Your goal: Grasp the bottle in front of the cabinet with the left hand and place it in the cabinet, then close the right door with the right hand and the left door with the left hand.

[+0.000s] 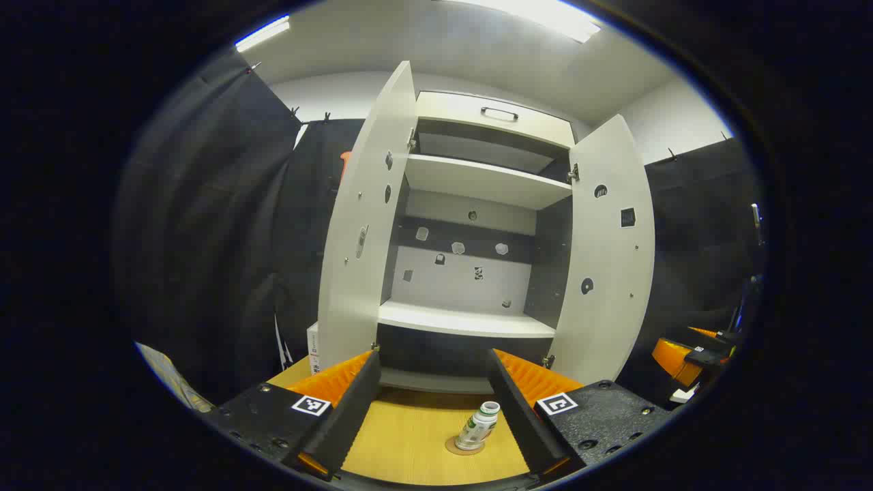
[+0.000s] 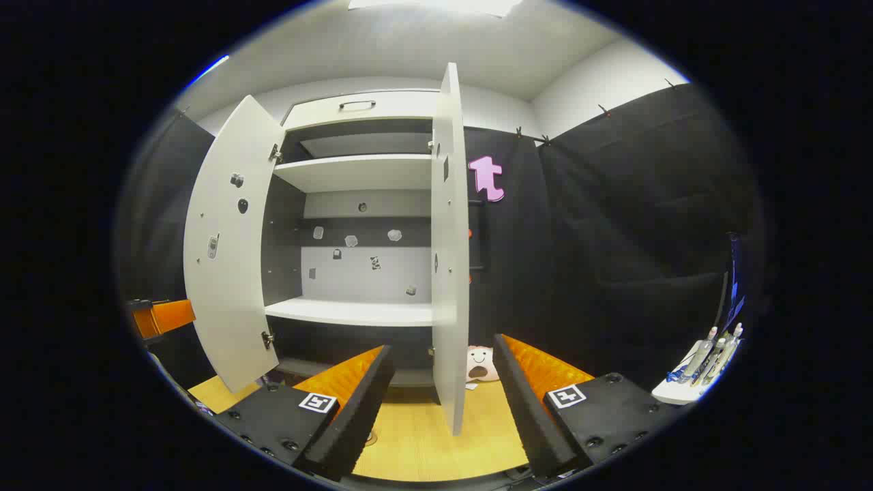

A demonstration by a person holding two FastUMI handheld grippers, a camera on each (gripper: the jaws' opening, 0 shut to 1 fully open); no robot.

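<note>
text: none readable | bottle (image 1: 477, 427) label: too small to read

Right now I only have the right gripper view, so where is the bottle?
Observer: The bottle stands upright on the wooden table in front of the cabinet.
Operator: Has the left gripper got it?
Observer: No. The left gripper is open, and the bottle is ahead of it, near one finger, ungripped.
Operator: Anything under it?
Observer: A round coaster.
</note>
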